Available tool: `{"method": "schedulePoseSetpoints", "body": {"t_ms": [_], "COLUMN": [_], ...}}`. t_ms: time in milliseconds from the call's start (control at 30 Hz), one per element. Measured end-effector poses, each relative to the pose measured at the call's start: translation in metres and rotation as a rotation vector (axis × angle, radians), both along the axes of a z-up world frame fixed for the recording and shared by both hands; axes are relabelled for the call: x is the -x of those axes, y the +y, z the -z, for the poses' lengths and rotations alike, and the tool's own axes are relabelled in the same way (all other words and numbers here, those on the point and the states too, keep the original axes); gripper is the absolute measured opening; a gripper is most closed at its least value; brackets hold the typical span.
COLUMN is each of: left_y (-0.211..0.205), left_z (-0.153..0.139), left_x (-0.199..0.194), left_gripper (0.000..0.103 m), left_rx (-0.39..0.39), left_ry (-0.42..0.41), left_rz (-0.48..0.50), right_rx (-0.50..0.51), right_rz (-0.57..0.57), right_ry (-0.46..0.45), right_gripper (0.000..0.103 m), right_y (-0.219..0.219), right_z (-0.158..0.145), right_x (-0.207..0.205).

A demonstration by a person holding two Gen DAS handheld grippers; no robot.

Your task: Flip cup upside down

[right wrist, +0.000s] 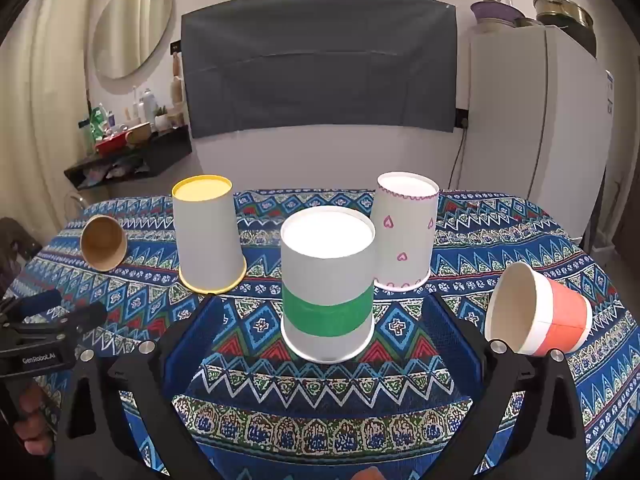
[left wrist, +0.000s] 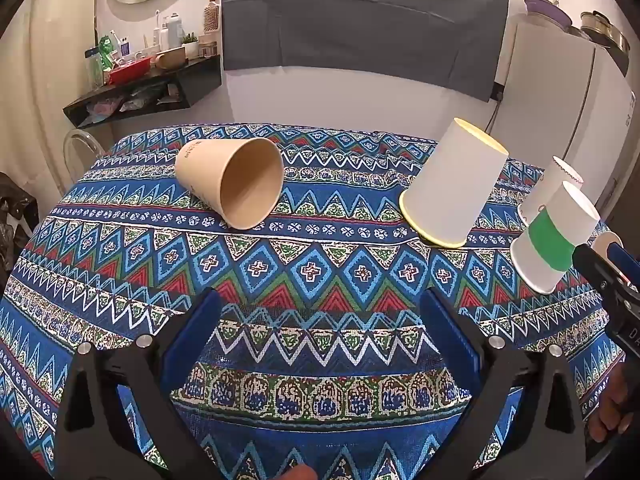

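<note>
Our right tool [right wrist: 320,312] stands spread wide and empty, its blue pads on either side of the green-banded cup [right wrist: 327,288] without touching it. That cup already rests mouth down on the patterned bench [right wrist: 320,380], as do the yellow-rimmed cup [right wrist: 208,236] and the heart-printed cup [right wrist: 405,232] behind it. Our left tool [left wrist: 320,320] is equally spread and holds nothing, hovering low over bare cloth.

Two cups lie on their sides and, we judge, remain to be turned: the brown cup [left wrist: 232,182] at the far left, mouth toward our left tool, and the coral-banded cup [right wrist: 538,310] just right of our right tool, mouth toward the camera. Which comes next we cannot tell.

To do the step well, we would bring the nearer tool to a lying cup, straddle its wall near mid-height across the axis, and close gently, since thin paper will dent. Then we would lift it clear of the cloth, roll the wrist until the mouth faces down, and set the rim flat before letting go, keeping away from the standing cups.

Both tools are held level and low, pointing forward across the bench. A hand [right wrist: 32,424] grips the left handle at the right view's lower left.
</note>
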State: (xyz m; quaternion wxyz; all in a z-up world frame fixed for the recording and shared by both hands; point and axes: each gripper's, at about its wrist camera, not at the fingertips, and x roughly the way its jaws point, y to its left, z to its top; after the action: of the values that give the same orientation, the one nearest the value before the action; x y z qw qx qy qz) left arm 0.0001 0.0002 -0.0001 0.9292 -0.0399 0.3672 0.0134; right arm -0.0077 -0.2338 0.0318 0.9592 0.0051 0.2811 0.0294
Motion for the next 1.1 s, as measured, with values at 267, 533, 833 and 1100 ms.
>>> {"method": "schedulePoseSetpoints", "body": {"t_ms": [267, 533, 833, 1100], "left_y": [-0.0004, -0.0033, -0.0058, -0.0081], "left_z": [-0.0008, 0.0054, 0.0019, 0.0015], "left_x": [0.0004, -0.0051, -0.0028, 0.0000], "left_gripper": [0.097, 0.097, 0.097, 0.097], "left_rx": [-0.004, -0.002, -0.005, -0.001], "left_ry": [-0.003, 0.010, -0.005, 0.003], "left_rz": [-0.003, -0.002, 0.005, 0.003], "right_rx": [-0.002, -0.003, -0.002, 0.000], "right_rz": [-0.001, 0.000, 0.000, 0.000], "right_ry": [0.003, 0.005, 0.007, 0.008], "right_gripper": [0.095, 0.095, 0.095, 0.095], "right_y": [-0.0007, 0.0001, -0.0014, -0.0026], "right_z": [-0.0002, 0.0003, 0.0007, 0.0016], "right_x": [-0.0011, -0.0017, -0.0023, -0.0026]}}
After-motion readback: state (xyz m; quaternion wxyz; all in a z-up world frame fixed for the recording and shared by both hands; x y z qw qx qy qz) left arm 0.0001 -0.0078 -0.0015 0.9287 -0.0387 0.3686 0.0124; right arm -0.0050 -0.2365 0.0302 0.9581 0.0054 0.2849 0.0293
